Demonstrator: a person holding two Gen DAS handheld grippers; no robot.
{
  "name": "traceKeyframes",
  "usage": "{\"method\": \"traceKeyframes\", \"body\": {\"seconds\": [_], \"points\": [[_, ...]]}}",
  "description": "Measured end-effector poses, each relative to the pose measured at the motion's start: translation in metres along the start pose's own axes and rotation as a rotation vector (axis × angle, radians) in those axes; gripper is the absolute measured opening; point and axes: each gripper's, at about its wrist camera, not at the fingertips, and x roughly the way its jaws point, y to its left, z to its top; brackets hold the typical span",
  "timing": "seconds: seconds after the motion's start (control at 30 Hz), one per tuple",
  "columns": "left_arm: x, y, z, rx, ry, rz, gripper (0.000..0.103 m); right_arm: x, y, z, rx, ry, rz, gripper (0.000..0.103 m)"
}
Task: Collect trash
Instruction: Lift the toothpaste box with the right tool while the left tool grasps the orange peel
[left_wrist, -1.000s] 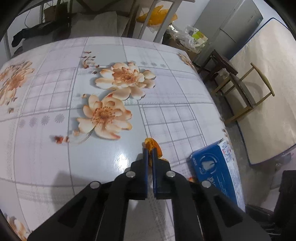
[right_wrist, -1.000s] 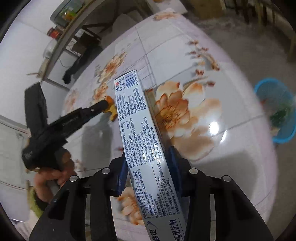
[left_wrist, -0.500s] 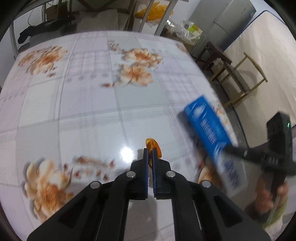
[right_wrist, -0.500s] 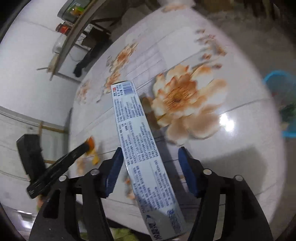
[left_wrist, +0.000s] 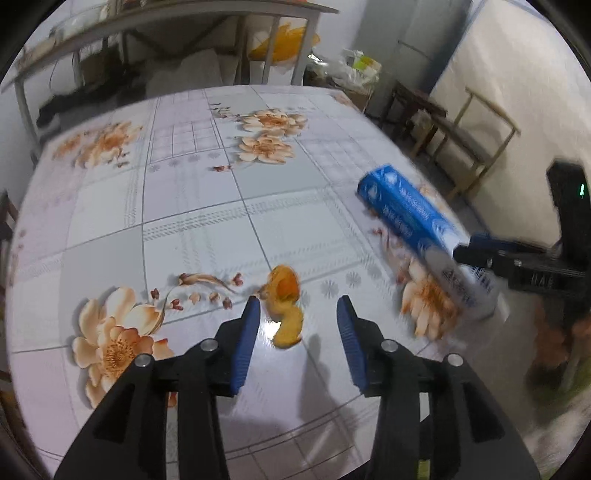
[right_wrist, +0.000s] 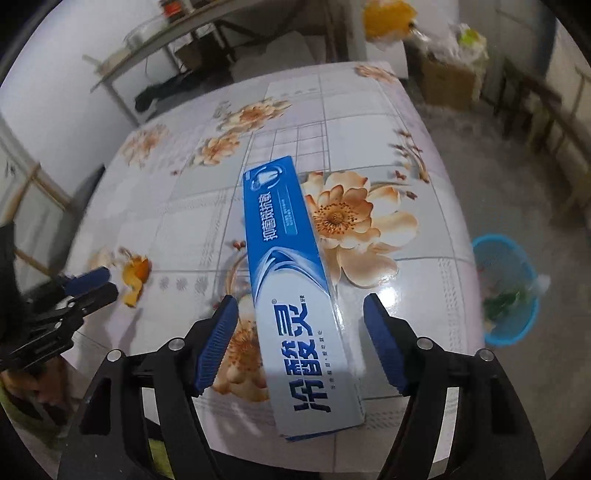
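Here, both grippers are standing with their jaws wide apart over the table (left_wrist: 184, 206), each bracketing one piece of trash without touching it. The left gripper (left_wrist: 298, 325) is hovering low over the glossy floral cloth, and the orange peel (left_wrist: 284, 306) is lying on the table between its blue pads (left_wrist: 243, 343), nearer the left pad; in the right wrist view the same peel (right_wrist: 135, 278) is showing just beyond the left gripper's tips, near the table's left edge. The right gripper (right_wrist: 297, 332) is straddling the blue-and-white toothpaste box (right_wrist: 291, 280), which is resting flat on the cloth, label up, its long axis running away from the camera, so that the pads (right_wrist: 218, 347) are facing its two narrow long sides with a clear gap on each. That alignment is probably deliberate: closing across the short width is the only grasp the jaw span suits. The box's near end is lying close to the table's front edge. A blue wastebasket (right_wrist: 506, 295), already holding scraps, is standing on the floor to the right of the table, the likely destination. Neither item is being held at this moment; the left wrist view is motion-blurred at its right side.
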Motion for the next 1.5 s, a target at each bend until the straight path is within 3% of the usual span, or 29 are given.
{"method": "traceKeyframes", "body": {"seconds": [0.33,0.67,0.83,0.97,1.27,1.5], "points": [[0.018,0.007,0.007,-0.053,0.009,0.012,0.042,0.018,0.008,-0.003,-0.015,0.035,-0.041,0.067],[0.034,0.004,0.008,-0.038,0.053,0.07,0.021,0.024,0.011,-0.006,-0.001,0.047,-0.051,0.06],[0.035,0.005,0.007,-0.046,0.05,0.065,0.019,0.024,0.012,-0.005,-0.011,0.044,-0.064,0.06],[0.036,0.001,0.007,-0.031,0.041,0.084,0.019,0.025,0.009,-0.005,-0.013,0.037,-0.059,0.059],[0.031,0.003,0.004,-0.047,0.007,0.109,0.007,0.026,0.011,-0.001,-0.026,0.041,-0.093,0.05],[0.005,0.02,-0.008,-0.125,-0.044,0.069,0.007,0.025,0.012,-0.002,-0.032,0.037,-0.104,0.049]]}}
